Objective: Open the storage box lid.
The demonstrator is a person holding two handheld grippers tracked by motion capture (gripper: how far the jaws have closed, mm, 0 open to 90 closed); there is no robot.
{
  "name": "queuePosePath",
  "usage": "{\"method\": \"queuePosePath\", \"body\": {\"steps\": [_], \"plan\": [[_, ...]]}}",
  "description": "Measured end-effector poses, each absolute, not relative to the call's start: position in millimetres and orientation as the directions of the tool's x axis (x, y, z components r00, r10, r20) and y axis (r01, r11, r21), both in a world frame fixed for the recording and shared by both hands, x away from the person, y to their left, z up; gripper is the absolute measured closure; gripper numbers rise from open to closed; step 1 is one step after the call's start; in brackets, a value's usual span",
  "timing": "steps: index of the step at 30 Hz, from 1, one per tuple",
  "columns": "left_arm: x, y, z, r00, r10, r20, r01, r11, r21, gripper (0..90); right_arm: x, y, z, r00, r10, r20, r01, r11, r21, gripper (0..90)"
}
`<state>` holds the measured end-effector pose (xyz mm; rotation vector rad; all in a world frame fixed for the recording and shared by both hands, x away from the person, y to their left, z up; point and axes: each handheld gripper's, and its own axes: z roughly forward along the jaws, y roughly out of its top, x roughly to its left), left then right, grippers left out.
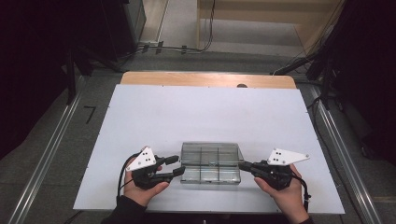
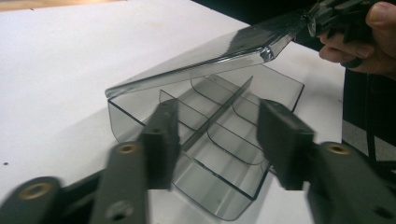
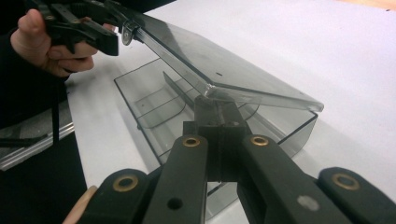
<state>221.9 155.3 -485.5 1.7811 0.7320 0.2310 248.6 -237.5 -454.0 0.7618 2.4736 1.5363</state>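
Note:
A clear grey compartment box (image 1: 210, 173) lies near the front edge of the white table sheet (image 1: 187, 112). Its hinged lid (image 2: 210, 56) is tilted up above the tray, whose dividers (image 2: 219, 116) show underneath. My right gripper (image 1: 241, 165) comes in from the box's right end and is shut on the lid's front corner (image 3: 215, 105). My left gripper (image 1: 177, 165) is at the box's left end with its jaws apart. In the left gripper view the left gripper (image 2: 217, 121) straddles the tray's near wall without pressing on it.
A wooden table edge (image 1: 205, 79) shows beyond the white sheet. Metal rails (image 1: 42, 163) run along the floor on both sides, with cables (image 1: 177, 47) and dark stands at the back. Bare sheet lies behind the box.

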Motion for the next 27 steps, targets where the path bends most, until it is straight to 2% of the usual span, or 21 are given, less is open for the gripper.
{"method": "queuePosePath", "body": {"steps": [2, 8, 11, 14, 27], "plan": [[223.8, 156.8, -482.0, 0.762, 0.615, -0.204, 0.354, -0.132, 0.926, 32.7, 250.4, -236.7, -452.5, -0.861, 0.487, 0.146, 0.347, 0.353, 0.869, 88.3], [230.2, 156.3, -474.8, 0.749, 0.633, -0.197, 0.351, -0.126, 0.928, 9.3, 254.9, -234.9, -446.8, -0.852, 0.504, 0.138, 0.347, 0.349, 0.870, 88.3], [236.1, 155.2, -473.4, 0.750, 0.624, -0.218, 0.364, -0.115, 0.924, 2.8, 257.6, -233.4, -442.6, -0.848, 0.516, 0.120, 0.339, 0.355, 0.871, 88.2], [240.3, 151.8, -475.1, 0.739, 0.638, -0.216, 0.375, -0.124, 0.919, 0.0, 260.7, -233.1, -439.0, -0.845, 0.522, 0.119, 0.339, 0.348, 0.874, 88.3], [266.9, 145.7, -468.2, 0.722, 0.657, -0.217, 0.379, -0.113, 0.918, 0.7, 273.6, -230.5, -429.6, -0.839, 0.534, 0.109, 0.332, 0.341, 0.880, 88.3]]}}
